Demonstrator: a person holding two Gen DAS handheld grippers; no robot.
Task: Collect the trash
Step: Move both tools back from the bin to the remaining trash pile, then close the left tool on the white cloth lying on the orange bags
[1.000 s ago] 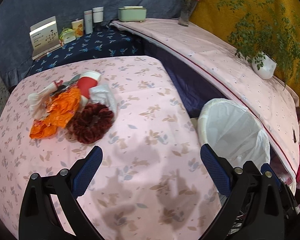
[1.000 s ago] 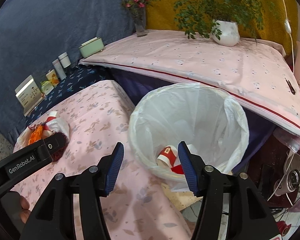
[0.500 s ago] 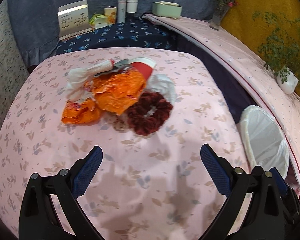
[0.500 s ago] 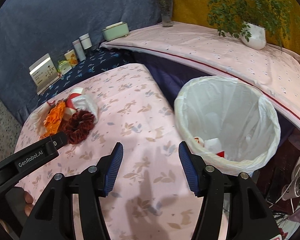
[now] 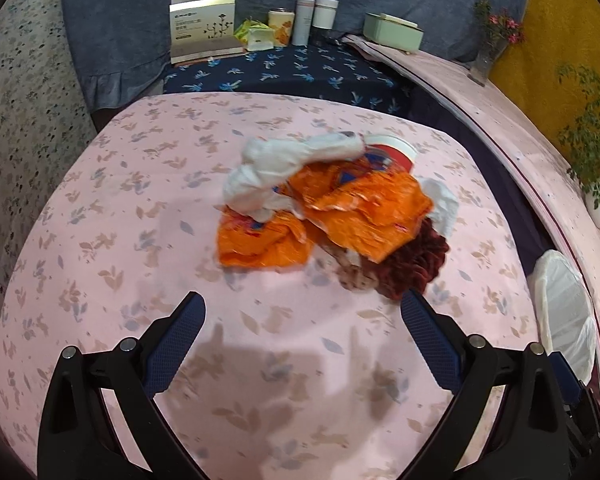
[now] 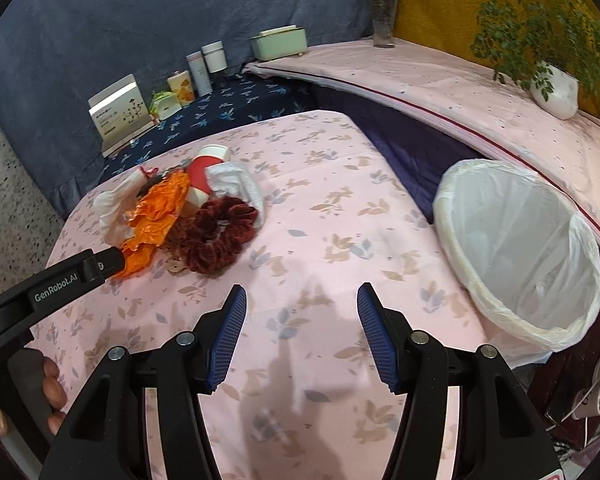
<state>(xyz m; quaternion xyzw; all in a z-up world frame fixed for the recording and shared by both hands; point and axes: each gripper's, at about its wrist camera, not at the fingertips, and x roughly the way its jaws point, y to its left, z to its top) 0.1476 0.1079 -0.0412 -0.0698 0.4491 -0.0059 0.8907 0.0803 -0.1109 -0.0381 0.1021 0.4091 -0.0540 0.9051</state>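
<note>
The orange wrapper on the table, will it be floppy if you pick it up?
Probably yes. The orange wrapper is crumpled and creased like thin foil, so it should sag and crinkle. It looks light. It lies over the dark red scrunchie, which might shift when it lifts.

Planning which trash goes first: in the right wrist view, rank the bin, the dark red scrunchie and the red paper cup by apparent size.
1. bin, though it sits nearer the camera
2. dark red scrunchie
3. red paper cup, partly hidden

"GenRobot.AI" on the left hand-held gripper (image 6: pixel 100 266)
</note>
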